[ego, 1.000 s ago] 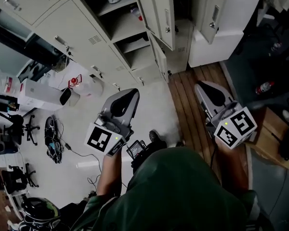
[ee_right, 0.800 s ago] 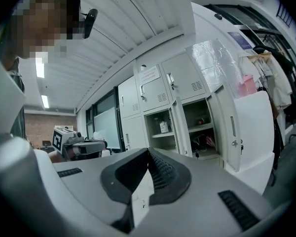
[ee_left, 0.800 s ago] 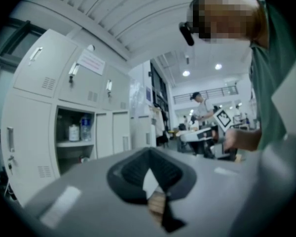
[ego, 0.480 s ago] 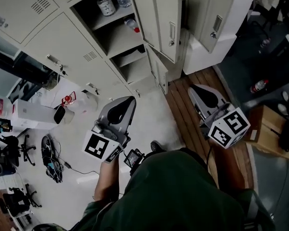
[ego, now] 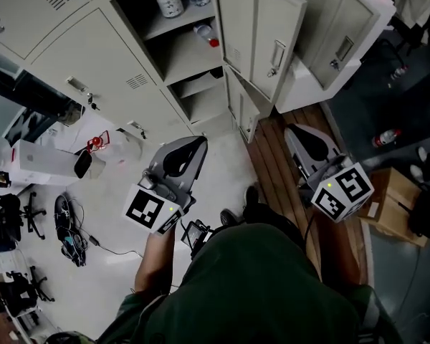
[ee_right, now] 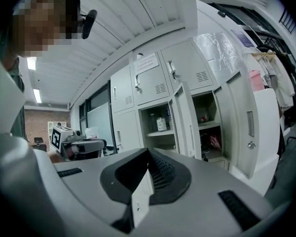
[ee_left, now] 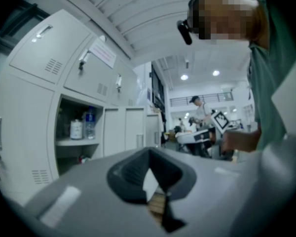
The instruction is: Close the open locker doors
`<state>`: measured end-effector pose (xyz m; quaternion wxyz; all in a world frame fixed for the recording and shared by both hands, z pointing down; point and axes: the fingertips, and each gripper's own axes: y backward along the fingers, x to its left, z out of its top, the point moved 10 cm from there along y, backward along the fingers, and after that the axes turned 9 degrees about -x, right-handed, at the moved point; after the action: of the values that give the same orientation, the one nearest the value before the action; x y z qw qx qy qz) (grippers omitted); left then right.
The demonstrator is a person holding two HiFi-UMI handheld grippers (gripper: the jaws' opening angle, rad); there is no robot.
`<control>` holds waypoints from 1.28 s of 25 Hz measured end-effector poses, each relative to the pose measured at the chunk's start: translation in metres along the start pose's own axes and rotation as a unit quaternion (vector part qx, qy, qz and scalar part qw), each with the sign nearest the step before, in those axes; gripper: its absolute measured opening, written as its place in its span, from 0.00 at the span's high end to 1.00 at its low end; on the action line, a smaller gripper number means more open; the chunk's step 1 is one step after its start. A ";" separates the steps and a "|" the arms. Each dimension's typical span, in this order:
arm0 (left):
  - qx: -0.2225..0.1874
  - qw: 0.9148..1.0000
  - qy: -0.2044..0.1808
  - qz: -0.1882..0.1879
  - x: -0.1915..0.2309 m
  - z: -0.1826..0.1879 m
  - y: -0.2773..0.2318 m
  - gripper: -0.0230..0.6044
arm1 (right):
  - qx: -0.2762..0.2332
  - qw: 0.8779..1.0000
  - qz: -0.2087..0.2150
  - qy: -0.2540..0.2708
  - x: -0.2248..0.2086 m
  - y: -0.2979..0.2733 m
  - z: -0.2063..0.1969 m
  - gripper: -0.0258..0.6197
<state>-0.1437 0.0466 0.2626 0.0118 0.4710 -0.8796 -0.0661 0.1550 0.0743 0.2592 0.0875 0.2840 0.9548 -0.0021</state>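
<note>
A bank of cream lockers (ego: 100,56) stands ahead. One compartment (ego: 179,41) is open, with a jar and bottles on its shelves; its tall door (ego: 261,38) swings out to the right. A second tall door (ego: 344,45) stands open further right, and a small lower door (ego: 238,106) is ajar. My left gripper (ego: 193,143) is shut and empty, short of the open compartment (ee_left: 79,132). My right gripper (ego: 301,131) is shut and empty too, aimed at the open doors (ee_right: 183,120) (ee_right: 249,127). Neither touches a locker.
On the floor at left lie a white box (ego: 36,160), cables (ego: 64,221) and office chairs. A wooden floor strip (ego: 272,156) runs to the lockers. At right are a cardboard box (ego: 390,192) and a bottle (ego: 383,136). Another person (ee_left: 200,110) stands far off.
Both grippers and the person have moved forward towards the lockers; the open doors now sit nearer in the head view. Both sets of jaws stay shut.
</note>
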 end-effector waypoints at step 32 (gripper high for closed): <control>0.027 0.996 -0.003 0.087 0.075 -0.029 -0.104 0.97 | -0.006 0.997 0.074 0.026 -0.148 -0.118 0.011 0.82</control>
<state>-0.0974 -0.0757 0.2750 0.0021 0.3929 -0.9186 -0.0421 0.2148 -0.1057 0.2683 0.0645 0.3536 0.9330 0.0175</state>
